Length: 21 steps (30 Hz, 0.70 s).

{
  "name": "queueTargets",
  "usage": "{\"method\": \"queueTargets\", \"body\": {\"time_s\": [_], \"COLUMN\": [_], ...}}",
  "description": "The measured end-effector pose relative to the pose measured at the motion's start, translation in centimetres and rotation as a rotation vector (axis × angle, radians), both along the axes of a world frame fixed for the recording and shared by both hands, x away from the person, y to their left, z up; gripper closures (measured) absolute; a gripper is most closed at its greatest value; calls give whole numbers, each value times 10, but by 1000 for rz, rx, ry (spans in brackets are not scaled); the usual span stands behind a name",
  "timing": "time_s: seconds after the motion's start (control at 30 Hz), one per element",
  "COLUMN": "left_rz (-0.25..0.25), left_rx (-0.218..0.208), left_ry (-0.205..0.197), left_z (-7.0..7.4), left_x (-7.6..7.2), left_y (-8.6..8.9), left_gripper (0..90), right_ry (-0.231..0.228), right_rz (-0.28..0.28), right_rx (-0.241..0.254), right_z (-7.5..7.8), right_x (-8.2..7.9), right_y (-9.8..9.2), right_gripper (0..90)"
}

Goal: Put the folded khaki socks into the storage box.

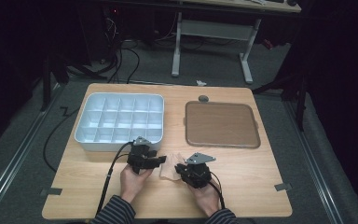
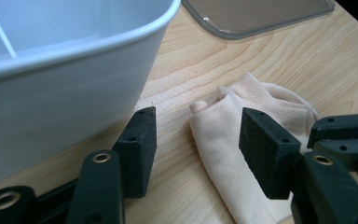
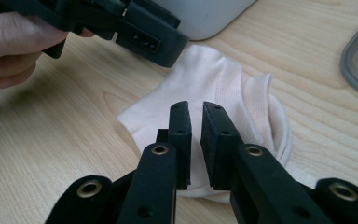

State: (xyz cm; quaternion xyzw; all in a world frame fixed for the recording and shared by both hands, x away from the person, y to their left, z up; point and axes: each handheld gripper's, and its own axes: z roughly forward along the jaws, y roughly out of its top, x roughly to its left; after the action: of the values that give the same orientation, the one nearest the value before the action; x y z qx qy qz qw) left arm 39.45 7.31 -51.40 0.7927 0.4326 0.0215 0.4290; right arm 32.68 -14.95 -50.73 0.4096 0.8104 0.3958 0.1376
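Note:
A pale cream sock (image 1: pixel 169 171) lies folded flat on the wooden table, between my two grippers. My left gripper (image 1: pixel 162 161) is open, its pads level with the sock's left edge (image 2: pixel 233 135), one pad over bare wood and the other over the fabric. In the left gripper view its jaws (image 2: pixel 198 126) stand wide apart. My right gripper (image 1: pixel 179 168) points at the sock from the right. Its jaws (image 3: pixel 195 109) are almost together over the sock (image 3: pixel 223 79), with a slim gap; no fabric bunches between the pads. The left gripper (image 3: pixel 154 42) hangs just beyond.
A white divided tray (image 1: pixel 121 145) sits just behind the left gripper, its rounded wall (image 2: pixel 74 60) close to the left jaw. A brown flat lid (image 1: pixel 222 124) lies at the back right. A desk frame stands beyond the table.

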Motion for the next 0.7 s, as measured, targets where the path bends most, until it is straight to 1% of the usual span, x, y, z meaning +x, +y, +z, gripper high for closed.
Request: {"method": "queueTargets", "body": {"time_s": [0.03, 0.1, 0.13, 0.23, 0.3, 0.37, 0.43, 0.53, 0.6, 0.7], "left_rz": [1, 4, 3, 0, 0, -8, -10, -17, -28, -51], "left_rx": [0, -6, -15, -42, -45, -43, -46, -54, -44, -22], "left_ry": [-1, -21, -21, 0, 10, 25, 32, 47, 49, 49], "left_z": [0, -1, -2, -4, -6, -9, -10, -13, -15, -17], "left_x": [0, 0, 0, 3, 4, 6, 7, 9, 9, 8], "left_y": [0, -1, -2, -4, -6, -8, -9, -10, -12, -14], "left_gripper": [473, 491, 504, 507, 514, 517, 533, 589, 630, 709], "right_ry": [6, 12, 11, 18, 27, 24, 19, 19, 15, 21], "right_rz": [1, 1, -2, -3, -7, -5, 0, 2, 6, 4], "right_rx": [-4, -11, -16, -36, -31, -26, -30, -31, -31, -30], "right_z": [-2, -5, -7, -13, -15, -16, -17, -17, -18, -18], "right_x": [0, 0, -1, -1, -2, -2, -2, -2, -2, -2], "right_y": [0, 1, 1, 2, 1, 1, 1, 0, 0, 0], "right_gripper": [826, 830, 832, 836, 839, 841, 843, 843, 843, 843]}}
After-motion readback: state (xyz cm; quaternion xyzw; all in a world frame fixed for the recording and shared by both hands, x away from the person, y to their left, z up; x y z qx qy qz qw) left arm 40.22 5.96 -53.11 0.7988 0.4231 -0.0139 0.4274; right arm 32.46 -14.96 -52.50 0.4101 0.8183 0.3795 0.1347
